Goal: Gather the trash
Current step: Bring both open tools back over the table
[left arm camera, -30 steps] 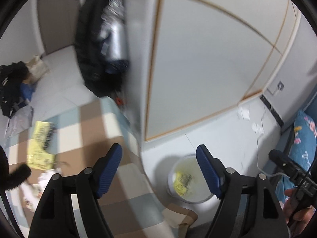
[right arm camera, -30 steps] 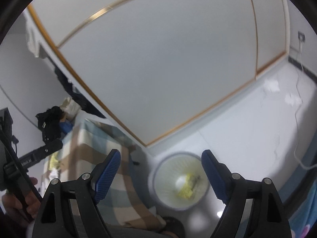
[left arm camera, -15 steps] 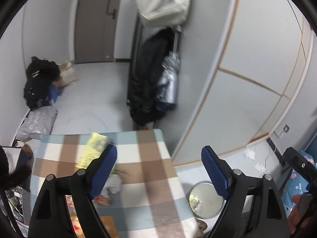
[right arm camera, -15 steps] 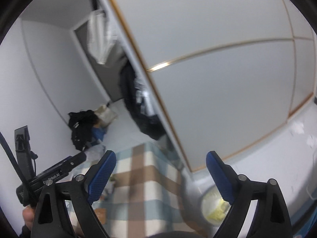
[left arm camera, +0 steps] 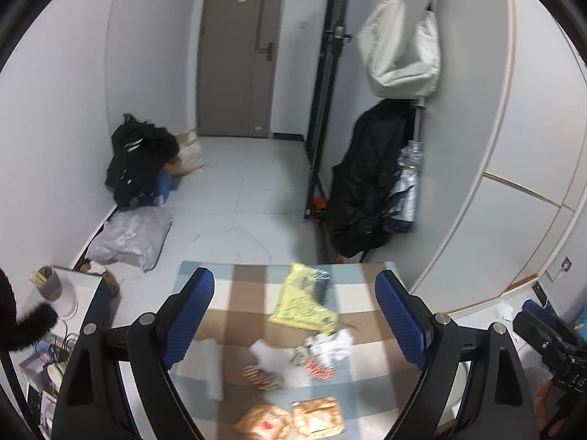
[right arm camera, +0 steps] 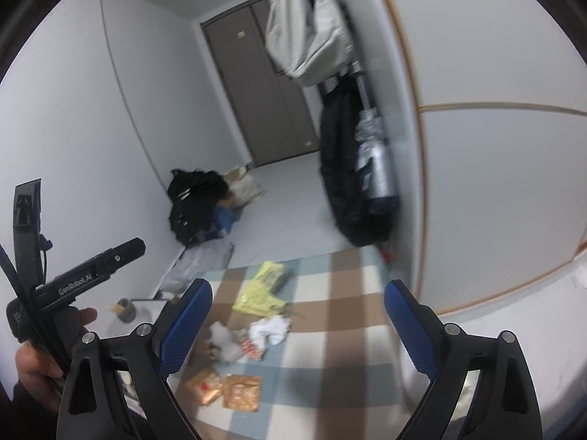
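Trash lies scattered on the checked tablecloth in the lower centre of both wrist views. Left gripper: blue pads spread wide, nothing between them, held above the table with no contact. Right gripper: likewise spread wide and empty, above the same cloth; neither set of jaws is quite settled, the last of the opening only just tapering off. Items on the cloth, left view: yellow plastic wrapper toward the far edge at centre; crumpled white tissue just below and right of it; red-and-white snack wrappers near the middle; a flat white paper piece at the left pad; two brown packets side by side at the bottom edge. Right view shows the same cluster left of centre, somewhat blurred. A person's hand grips the other tool's handle at lower left of the right view. Background: grey door at upper centre, white bag hanging upper right, black clothing pile on the floor at left.
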A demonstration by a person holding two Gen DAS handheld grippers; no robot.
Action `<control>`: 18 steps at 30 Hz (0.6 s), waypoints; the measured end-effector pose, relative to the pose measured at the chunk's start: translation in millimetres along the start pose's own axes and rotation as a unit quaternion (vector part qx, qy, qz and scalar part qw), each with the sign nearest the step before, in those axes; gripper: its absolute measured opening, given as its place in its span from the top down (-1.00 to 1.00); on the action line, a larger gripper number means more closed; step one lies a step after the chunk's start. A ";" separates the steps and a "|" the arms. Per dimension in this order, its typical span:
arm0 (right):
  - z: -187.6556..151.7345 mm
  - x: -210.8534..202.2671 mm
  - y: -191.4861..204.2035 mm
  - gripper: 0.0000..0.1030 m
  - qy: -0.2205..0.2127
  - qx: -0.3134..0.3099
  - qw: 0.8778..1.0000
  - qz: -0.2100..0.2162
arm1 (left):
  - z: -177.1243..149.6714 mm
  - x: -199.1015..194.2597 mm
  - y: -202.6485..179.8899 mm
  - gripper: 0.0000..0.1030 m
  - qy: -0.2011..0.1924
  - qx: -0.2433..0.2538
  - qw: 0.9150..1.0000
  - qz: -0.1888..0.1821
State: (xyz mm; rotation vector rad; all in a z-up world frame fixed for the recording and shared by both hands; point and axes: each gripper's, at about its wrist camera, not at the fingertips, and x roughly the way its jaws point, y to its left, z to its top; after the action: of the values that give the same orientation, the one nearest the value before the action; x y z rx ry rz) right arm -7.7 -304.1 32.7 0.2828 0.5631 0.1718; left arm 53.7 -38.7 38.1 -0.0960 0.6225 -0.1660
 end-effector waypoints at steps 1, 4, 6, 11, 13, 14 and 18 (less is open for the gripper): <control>-3.1 6.6 6.5 -0.86 0.007 0.000 1.000 0.008 | -2.8 1.5 9.0 -0.70 0.003 -0.006 1.000 0.004; -12.7 27.1 24.8 -0.85 0.040 -0.011 0.999 0.023 | -11.8 3.4 32.1 -0.70 0.012 -0.016 1.000 0.007; -21.3 36.3 33.2 -0.85 0.054 -0.018 0.998 0.023 | -16.9 6.5 43.4 -0.70 0.016 -0.026 1.000 0.003; -43.1 61.9 46.8 -0.85 0.089 -0.026 0.995 0.024 | -32.4 19.6 72.1 -0.70 0.042 -0.062 0.997 -0.005; -54.0 75.9 51.0 -0.85 0.113 -0.028 0.993 0.022 | -37.6 24.7 81.8 -0.70 0.053 -0.073 0.996 -0.012; -57.4 79.8 52.3 -0.85 0.120 -0.029 0.992 0.021 | -38.4 23.4 84.2 -0.70 0.055 -0.073 0.996 -0.012; -76.4 100.0 61.1 -0.85 0.149 -0.048 0.988 0.015 | -40.5 26.5 89.0 -0.70 0.062 -0.062 0.996 -0.007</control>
State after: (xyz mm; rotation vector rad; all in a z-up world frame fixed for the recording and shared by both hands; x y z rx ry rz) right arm 28.7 -206.0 -60.2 0.1729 0.8454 0.2722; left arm 62.3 42.3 -22.2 -0.2112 0.7560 -0.1466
